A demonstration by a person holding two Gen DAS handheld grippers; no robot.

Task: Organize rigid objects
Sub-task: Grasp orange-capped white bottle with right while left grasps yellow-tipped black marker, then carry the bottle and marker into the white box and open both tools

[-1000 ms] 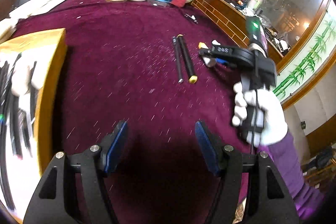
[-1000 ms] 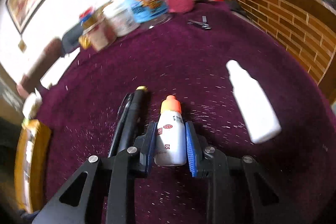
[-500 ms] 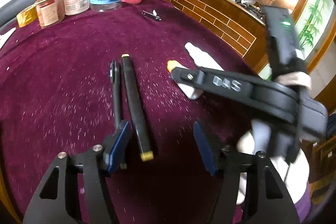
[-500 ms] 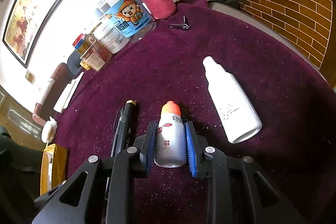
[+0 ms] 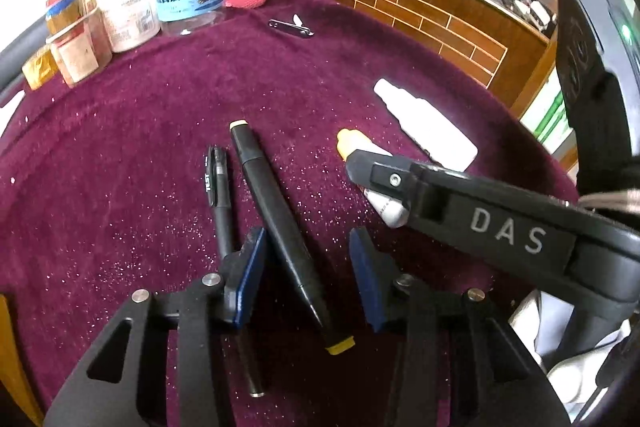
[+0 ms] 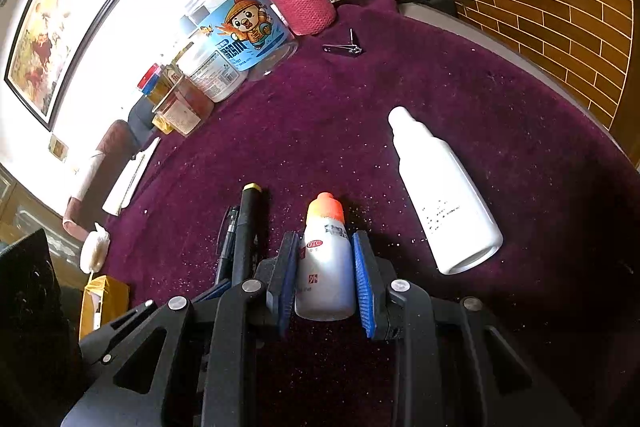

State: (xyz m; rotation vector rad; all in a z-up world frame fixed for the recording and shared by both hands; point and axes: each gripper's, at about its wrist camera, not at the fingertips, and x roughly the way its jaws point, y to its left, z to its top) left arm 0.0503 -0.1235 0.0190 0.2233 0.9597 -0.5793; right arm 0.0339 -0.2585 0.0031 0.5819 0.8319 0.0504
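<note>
My right gripper (image 6: 323, 267) is shut on a small white bottle with an orange cap (image 6: 325, 259), which lies on the purple cloth; the bottle also shows in the left wrist view (image 5: 352, 143). My left gripper (image 5: 306, 267) is open, its jaws either side of a thick black marker with yellow ends (image 5: 276, 211), not touching it. A thin black pen (image 5: 220, 195) lies just left of the marker. A larger white bottle (image 6: 442, 195) lies to the right of the small bottle.
Jars and tins (image 5: 124, 7), a blue-labelled plastic jar (image 6: 236, 27) and a pink knitted cup (image 6: 298, 1) stand at the back of the table. A nail clipper (image 6: 342, 47) lies near them. A yellow box (image 6: 100, 301) is at the left.
My left gripper has moved right and forward from the yellow box until its open jaws straddle the black marker. My right gripper has stayed shut on the small bottle.
</note>
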